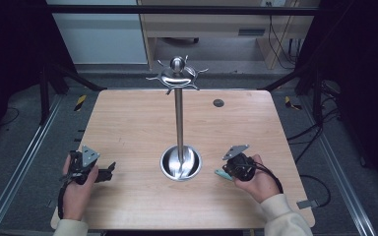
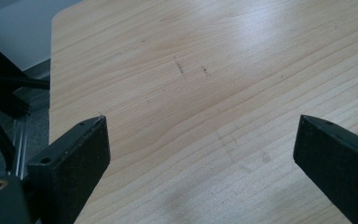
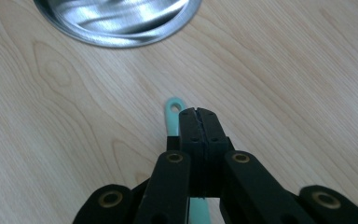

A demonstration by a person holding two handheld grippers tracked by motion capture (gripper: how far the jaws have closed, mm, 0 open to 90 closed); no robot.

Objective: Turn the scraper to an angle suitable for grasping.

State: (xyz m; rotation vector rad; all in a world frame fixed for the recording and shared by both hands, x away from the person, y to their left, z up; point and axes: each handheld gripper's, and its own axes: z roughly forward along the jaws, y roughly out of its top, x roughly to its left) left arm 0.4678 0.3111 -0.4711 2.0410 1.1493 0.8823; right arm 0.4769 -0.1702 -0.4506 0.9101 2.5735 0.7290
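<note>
The right gripper (image 3: 198, 112), jaws clamped on a teal handle (image 3: 171, 114), holds it just right of the steel stand's base (image 1: 180, 163); its long axis points toward that base, hanging hole leading. The left gripper (image 2: 200, 140) rests open over bare table (image 2: 205, 60).

Teal handle (image 3: 171, 116): looped end alone clear of the right gripper (image 3: 199, 114), the rest hidden under the closed jaws; what tool it belongs to can't be told. Steel dish (image 3: 121, 23) cut off by the top edge. Left gripper (image 2: 200, 140): both jaws cropped by the bottom edge.
</note>
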